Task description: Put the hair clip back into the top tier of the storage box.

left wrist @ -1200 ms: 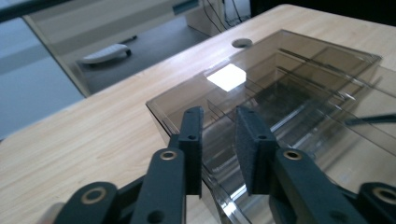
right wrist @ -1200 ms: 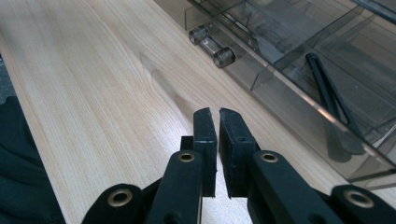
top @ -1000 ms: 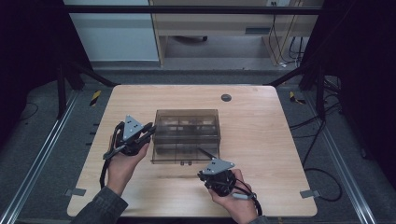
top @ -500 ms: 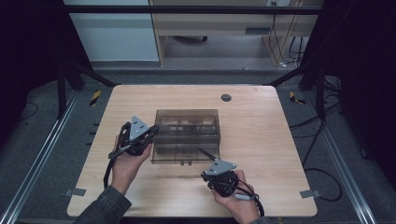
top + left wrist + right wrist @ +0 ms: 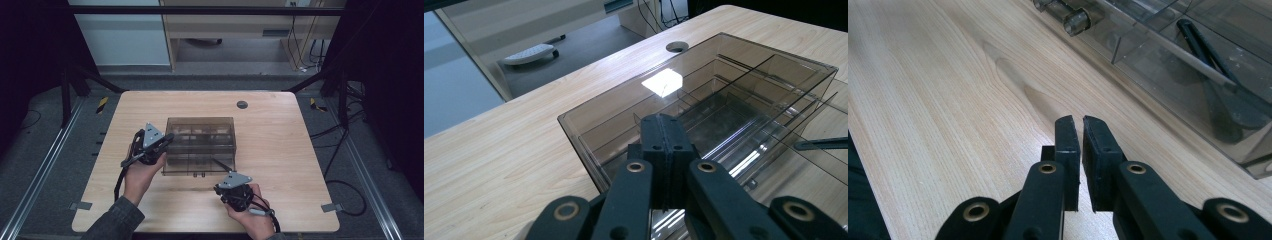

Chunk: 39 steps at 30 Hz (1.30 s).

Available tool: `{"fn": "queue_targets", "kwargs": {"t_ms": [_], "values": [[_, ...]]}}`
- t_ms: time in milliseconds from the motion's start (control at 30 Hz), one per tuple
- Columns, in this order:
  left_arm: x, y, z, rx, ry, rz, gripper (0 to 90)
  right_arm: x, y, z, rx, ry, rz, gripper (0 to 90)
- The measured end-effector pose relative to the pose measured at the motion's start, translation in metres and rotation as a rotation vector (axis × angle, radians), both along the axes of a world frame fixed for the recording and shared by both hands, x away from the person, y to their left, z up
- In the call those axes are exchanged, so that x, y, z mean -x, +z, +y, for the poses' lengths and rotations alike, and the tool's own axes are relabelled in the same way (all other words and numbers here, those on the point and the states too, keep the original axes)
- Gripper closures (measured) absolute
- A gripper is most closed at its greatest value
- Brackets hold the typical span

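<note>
Smoky box [image 5: 200, 145] between both grippers, table [image 5: 280, 150] beneath

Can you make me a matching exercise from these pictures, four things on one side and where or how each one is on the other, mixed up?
Things:
1. left tongs
2. right tongs
3. clear smoky box
4. round hole

Places or states:
A. in the tabletop, beyond the box
B. in the middle of the table, with dividers inside
C. over bare wood in front of the box, jaws nearly together, nothing between them
D. at the box's left end wall, jaws pressed together

Pairs: 1-D, 2-C, 3-B, 4-A
</note>
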<state>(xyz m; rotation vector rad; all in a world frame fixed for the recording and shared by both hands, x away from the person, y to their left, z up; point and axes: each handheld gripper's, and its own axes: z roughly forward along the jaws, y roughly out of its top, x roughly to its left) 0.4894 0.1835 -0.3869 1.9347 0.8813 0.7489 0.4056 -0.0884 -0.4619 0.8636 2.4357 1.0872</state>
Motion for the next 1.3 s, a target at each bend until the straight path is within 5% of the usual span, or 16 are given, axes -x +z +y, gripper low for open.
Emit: {"fn": "queue_targets", "kwargs": {"t_ms": [567,1300], "values": [[-0.010,-0.013,-0.005,-0.047,-0.007,0.030,89.7,0.004,-0.006,0.002,-0.033,-0.014,-0.023,85.4],[-0.019,-0.030,-0.002,-0.029,0.014,0.065,89.7,0.005,-0.010,0.003,-0.038,-0.006,-0.012,84.5]]}}
